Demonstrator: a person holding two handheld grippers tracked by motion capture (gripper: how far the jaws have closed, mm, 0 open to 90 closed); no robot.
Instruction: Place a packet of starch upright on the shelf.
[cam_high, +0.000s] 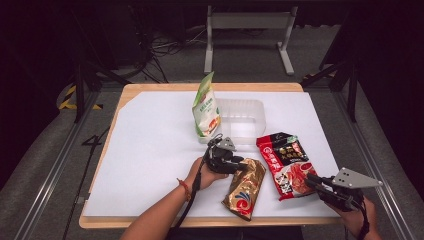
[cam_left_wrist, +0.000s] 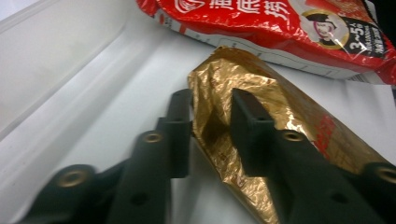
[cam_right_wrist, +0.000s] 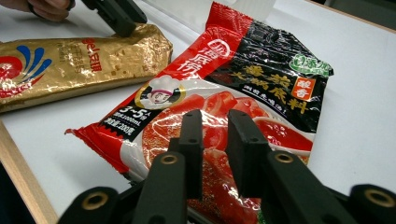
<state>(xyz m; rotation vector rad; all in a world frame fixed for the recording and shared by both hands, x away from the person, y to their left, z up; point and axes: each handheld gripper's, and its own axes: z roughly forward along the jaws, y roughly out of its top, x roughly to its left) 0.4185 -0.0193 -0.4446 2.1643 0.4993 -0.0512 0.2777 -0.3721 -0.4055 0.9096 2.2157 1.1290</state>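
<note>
The white mat (cam_high: 150, 145) covers most of the wooden table (cam_high: 127, 92), leaving a strip of bare wood along the far edge and a cut corner at far left. The left half of the mat lies bare; the goods crowd the middle and right. A clear plastic tub (cam_high: 245, 120) sits near the far centre, and a green and white pouch (cam_high: 206, 107) stands upright against its left wall.

The gold foil packet (cam_high: 245, 187) lies near the front edge, its lower end close to the wood border. Just beside it on the right lies the red and black sauce packet (cam_high: 287, 162), apart from the tub.

The left gripper (cam_high: 235, 164) meets the gold packet's upper end. In the left gripper view its jaws stand narrow, with the crinkled foil end (cam_left_wrist: 219, 102) pinched between them; the foil buckles where the right pad presses. The right gripper (cam_high: 311, 181) sits at the near right corner of the red packet. In the right gripper view its jaws stand narrow too, with a slim gap over the packet's lower edge (cam_right_wrist: 215, 135); I cannot tell whether the pads press the packet.

The red packet bears large Chinese characters, a cartoon chef badge, and the readable mark "3~5". The gold packet shows a red and blue swirl and red lettering too small to read.
</note>
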